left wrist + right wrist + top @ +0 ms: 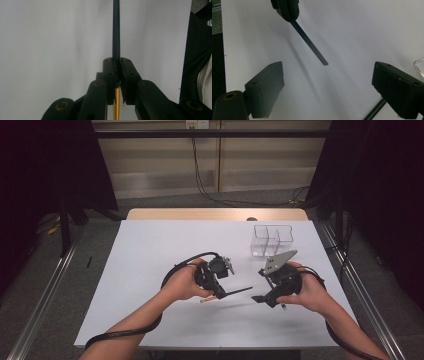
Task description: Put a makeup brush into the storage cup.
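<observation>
Two grippers hang over the white table (150, 320), near its middle. On the left, the left gripper (218, 292) has its jaws pinched tight on a slim dark stick (116, 30) with a yellow-gold handle end (116, 105); the dark end juts out past the jaw tips toward the right, held above the table top. Just beside that free tip, but apart from it, the right gripper (260, 297) has its jaws spread wide with nothing between them. Farther right and back, a clear divided box (272, 240) stands on the table.
</observation>
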Tool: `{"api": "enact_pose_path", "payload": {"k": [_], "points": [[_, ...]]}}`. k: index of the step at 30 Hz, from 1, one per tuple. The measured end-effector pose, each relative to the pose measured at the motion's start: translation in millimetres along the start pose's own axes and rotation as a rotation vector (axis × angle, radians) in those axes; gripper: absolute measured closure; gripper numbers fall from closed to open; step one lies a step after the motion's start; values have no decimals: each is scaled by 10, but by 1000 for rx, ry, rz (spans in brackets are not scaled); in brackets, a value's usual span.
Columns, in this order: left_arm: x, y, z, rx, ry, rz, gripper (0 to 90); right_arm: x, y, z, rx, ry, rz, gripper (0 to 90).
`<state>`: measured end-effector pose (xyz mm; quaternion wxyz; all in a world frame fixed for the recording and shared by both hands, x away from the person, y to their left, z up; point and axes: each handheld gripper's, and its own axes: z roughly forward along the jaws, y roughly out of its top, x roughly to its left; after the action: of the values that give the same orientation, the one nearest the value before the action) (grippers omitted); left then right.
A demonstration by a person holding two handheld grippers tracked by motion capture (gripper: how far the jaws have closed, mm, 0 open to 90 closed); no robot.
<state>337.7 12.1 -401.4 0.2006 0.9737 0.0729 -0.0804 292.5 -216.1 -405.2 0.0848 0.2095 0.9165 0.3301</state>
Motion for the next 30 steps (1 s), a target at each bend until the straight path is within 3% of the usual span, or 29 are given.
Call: {"api": "enact_pose_path", "payload": {"k": [10, 15, 18, 28, 30], "points": [[-5, 23, -7, -9, -6, 9, 835, 23, 116, 66, 20, 56, -36, 276], [-21, 41, 7, -14, -15, 14, 835, 24, 174, 97, 17, 64, -79, 347], [-25, 53, 13, -17, -21, 15, 835, 39, 188, 122, 19, 94, -93, 453], [-22, 79, -2, -27, -38, 20, 835, 77, 213, 197, 63, 110, -139, 615], [-26, 79, 6, -45, -49, 5, 835, 87, 216, 211, 66, 122, -142, 644]]}}
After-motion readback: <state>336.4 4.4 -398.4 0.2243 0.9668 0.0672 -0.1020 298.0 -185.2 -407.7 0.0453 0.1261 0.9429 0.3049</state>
